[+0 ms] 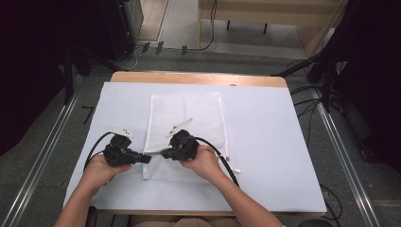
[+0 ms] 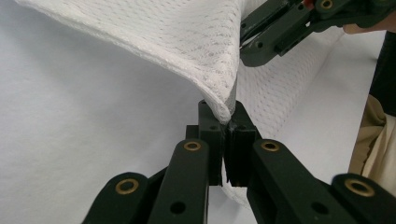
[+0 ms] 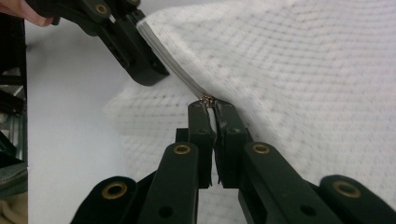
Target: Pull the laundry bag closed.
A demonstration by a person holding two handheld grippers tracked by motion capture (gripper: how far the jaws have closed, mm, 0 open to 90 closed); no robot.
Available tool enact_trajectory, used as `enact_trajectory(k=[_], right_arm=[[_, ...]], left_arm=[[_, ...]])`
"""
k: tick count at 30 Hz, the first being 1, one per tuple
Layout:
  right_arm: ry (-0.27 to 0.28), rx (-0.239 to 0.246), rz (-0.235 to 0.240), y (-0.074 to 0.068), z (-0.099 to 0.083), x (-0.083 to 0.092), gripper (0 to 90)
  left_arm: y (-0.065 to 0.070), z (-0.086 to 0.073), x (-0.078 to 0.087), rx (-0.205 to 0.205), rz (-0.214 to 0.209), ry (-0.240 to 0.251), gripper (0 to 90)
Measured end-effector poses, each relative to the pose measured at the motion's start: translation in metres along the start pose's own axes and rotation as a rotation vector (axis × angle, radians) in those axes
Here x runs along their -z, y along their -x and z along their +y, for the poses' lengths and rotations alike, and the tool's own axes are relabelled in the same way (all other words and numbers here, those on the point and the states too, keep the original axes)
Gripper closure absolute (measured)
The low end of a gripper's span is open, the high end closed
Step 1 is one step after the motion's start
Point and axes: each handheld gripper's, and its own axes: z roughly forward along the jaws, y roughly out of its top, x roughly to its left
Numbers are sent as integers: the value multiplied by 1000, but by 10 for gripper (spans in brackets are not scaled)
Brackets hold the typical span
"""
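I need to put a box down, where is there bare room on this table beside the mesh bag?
Bare white table lies right of the mesh bag, and a narrower strip left of it. The near-left edge is crowded: both tongs, left and right, pinch the bag's hem.

White-topped table [image 1: 265, 142] — white mesh bag [image 1: 189, 111] on it

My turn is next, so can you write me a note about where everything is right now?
Left gripper: shut on the near-left edge of the white mesh zip bag.
Right gripper: shut on what looks like the small metal zip pull on that same edge.
The bag lies flat on the white table, its near edge lifted.
Done: both grips are set.
Left: probably sliding the zip.
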Motion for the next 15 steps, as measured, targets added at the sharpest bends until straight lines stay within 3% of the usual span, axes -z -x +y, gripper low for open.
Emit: enact_trajectory(k=[5,15], right_arm=[[18,-25,20,4,-4,4,880],[20,-18,9,6,-9,7,880]], left_arm=[[1,0,1,-9,-12,12,881],[0,0,0,-5,-12,2,880]])
